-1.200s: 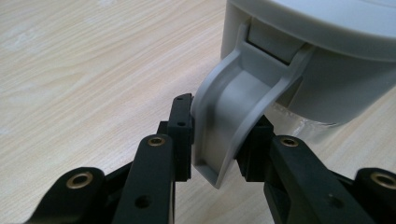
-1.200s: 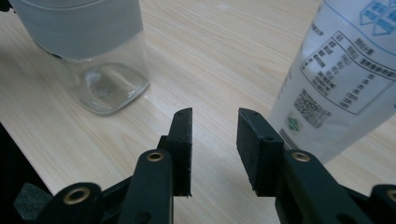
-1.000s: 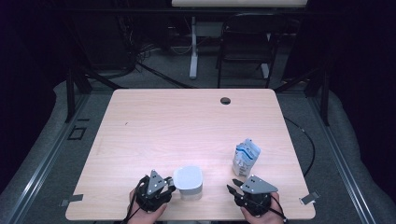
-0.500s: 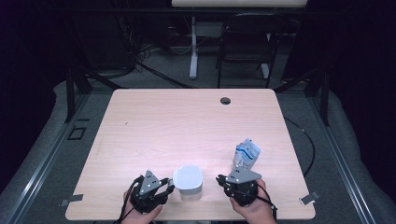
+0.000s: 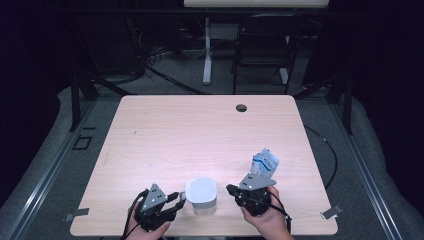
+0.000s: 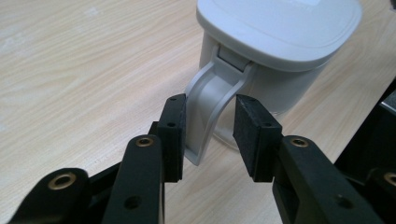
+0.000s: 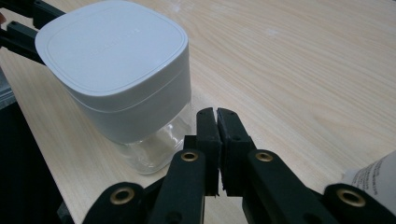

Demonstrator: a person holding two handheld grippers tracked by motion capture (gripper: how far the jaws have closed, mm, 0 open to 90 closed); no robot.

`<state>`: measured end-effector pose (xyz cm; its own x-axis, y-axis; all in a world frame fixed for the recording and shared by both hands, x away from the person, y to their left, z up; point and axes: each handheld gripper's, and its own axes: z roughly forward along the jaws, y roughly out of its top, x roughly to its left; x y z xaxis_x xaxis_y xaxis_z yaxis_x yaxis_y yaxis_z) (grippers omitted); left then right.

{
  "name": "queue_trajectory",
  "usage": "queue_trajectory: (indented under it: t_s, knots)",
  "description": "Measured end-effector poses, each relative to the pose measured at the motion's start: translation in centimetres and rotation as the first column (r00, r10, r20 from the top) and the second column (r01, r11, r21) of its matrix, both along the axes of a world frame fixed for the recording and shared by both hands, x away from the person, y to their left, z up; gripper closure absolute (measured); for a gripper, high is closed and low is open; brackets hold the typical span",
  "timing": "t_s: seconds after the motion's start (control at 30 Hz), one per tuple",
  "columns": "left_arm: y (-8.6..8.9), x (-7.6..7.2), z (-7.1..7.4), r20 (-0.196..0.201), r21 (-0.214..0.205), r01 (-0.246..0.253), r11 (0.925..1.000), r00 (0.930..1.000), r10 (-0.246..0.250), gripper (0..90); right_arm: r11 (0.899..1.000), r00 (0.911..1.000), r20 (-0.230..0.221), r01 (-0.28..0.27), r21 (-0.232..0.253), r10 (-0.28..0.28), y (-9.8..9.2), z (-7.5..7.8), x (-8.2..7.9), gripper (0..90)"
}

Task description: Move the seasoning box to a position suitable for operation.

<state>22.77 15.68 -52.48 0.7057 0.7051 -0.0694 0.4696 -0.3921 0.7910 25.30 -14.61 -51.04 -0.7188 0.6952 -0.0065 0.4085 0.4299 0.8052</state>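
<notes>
One white-lidded clear jar [image 7: 121, 98]; left gripper [image 6: 210, 135] fingers straddle its latch loosely, right gripper [image 7: 218, 140] fingers clenched empty.

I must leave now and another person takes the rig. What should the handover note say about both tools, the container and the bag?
Left tool: open, its jaws on either side of the handle of the white-lidded container; one pad touches the handle, the other stands apart.
Right tool: its jaws have just closed to shut, with nothing between them, right beside the container's clear base.
Things: the container stands near the table's front edge between both tools; the blue-and-white bag stands just beyond the right tool.
Done: the left tool is lined up on the handle.
Left: probably closing on the handle; the lid is still on and the bag is untouched.
</notes>
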Motion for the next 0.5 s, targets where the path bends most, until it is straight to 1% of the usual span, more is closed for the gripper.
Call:
queue_trajectory:
  t_s: [0.17,0.23,0.27,0.3,0.4,0.47,0.5]
  knots:
    - [0.5,-0.3,0.9,0.009,-0.029,0.003,0.9996,1.0,-0.003,67.2,1.0,1.0,0.009,0.003,0.021,-0.003,-0.2,0.1,-0.4,88.6]
    - [0.9,-0.4,1.4,-0.004,-0.079,0.004,0.9968,1.0,-0.004,68.8,1.0,0.9999,0.013,-0.002,0.03,0.001,-0.2,0.1,-0.6,88.9]
    - [1.0,-0.4,1.7,-0.004,-0.099,0.0,0.9951,1.0,0.0,70.3,1.0,0.9999,0.015,-0.003,0.031,0.002,-0.2,0.2,-0.7,88.7]
    - [1.1,-0.4,2.0,0.008,-0.106,-0.006,0.9944,0.9999,0.007,71.3,0.999,0.9998,0.017,-0.006,0.034,0.005,-0.2,0.3,-0.7,88.3]
    - [1.2,-0.4,2.4,0.028,-0.114,-0.013,0.9934,0.9995,0.017,77.2,0.999,0.9998,0.017,-0.01,0.048,0.01,-0.1,0.3,-0.8,87.5]
    - [1.2,-0.3,2.5,0.046,-0.105,-0.013,0.9943,0.9988,0.018,82.0,0.999,0.9998,0.02,-0.011,0.038,0.01,0.0,0.2,-0.9,88.0]
    - [1.1,-0.2,2.5,0.047,-0.096,-0.014,0.9953,0.9987,0.019,83.8,0.999,0.9998,0.021,-0.008,0.037,0.007,0.0,0.1,-1.0,88.6]
